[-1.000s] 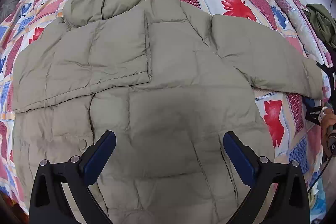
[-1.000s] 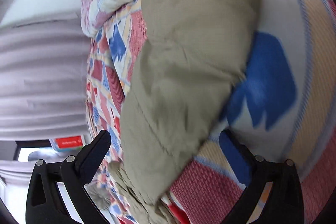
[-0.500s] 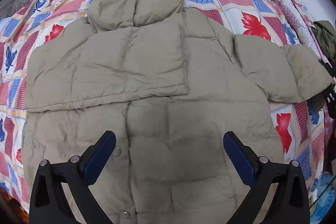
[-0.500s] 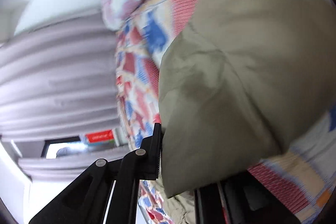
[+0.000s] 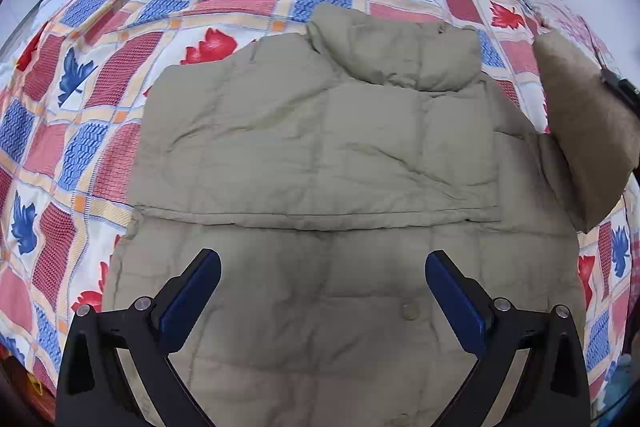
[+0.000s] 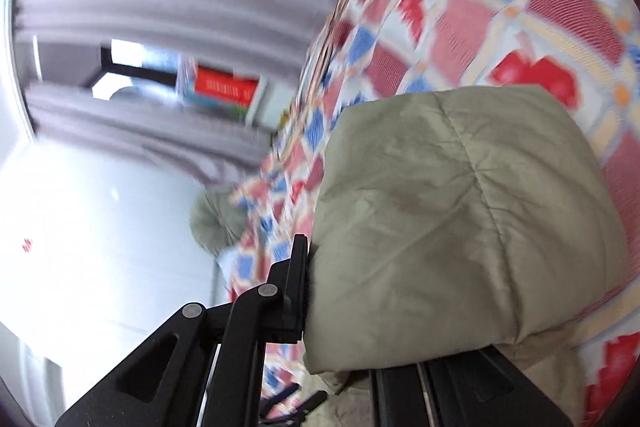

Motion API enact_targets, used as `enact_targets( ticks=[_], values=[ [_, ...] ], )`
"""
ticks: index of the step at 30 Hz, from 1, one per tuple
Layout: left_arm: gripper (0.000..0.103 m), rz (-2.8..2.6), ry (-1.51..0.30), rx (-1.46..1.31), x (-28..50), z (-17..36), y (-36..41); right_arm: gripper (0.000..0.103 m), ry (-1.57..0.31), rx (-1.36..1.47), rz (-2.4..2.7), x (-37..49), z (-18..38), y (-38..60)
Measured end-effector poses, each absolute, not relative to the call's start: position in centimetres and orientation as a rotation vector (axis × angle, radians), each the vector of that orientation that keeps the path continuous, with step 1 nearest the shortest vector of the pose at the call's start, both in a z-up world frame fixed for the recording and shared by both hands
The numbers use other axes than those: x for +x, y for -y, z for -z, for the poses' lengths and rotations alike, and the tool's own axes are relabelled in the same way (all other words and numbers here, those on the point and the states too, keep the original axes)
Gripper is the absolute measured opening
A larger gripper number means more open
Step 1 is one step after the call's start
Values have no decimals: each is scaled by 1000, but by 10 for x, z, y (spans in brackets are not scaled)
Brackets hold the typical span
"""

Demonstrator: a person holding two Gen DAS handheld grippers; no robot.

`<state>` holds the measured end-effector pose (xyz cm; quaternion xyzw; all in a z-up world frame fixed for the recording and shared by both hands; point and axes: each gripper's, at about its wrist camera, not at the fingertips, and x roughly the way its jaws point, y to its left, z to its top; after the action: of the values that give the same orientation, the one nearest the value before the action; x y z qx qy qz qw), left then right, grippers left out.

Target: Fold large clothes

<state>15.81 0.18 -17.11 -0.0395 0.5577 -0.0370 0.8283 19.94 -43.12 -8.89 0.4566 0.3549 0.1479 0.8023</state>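
Hand-held gripper [image 6: 340, 311] — clamped on sleeve [image 6: 460, 227]

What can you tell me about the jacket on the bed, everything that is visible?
The jacket is a puffy, quilted coat in a dull khaki-beige, with a matte, slightly wrinkled shell. It lies flat on the patterned quilt, stand-up collar toward the far side. One sleeve is already folded across the chest; round snap buttons show on the lower part. The other sleeve is lifted off the bed, pinched at its end by the right gripper. The left gripper hovers open above the hem.
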Motion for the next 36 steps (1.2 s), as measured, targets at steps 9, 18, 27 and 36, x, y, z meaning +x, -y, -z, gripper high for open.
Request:
enact_targets(
  ticks=[9,18,27,36],
  values=[
    [102,29,-1169,-75,170,185,-72,10,-1067,814,-187,200,198,298],
    [102,63,-1211,-90,178,198,-74,24,-1134,814,-96,173,218,290],
    [102,124,-1180,-138,193,191,-71,68,-1012,873,-19,132,165,339],
    [102,161,-1142,-249,200,178,-112,14,-958,920,-14,174,155,348]
  ],
)
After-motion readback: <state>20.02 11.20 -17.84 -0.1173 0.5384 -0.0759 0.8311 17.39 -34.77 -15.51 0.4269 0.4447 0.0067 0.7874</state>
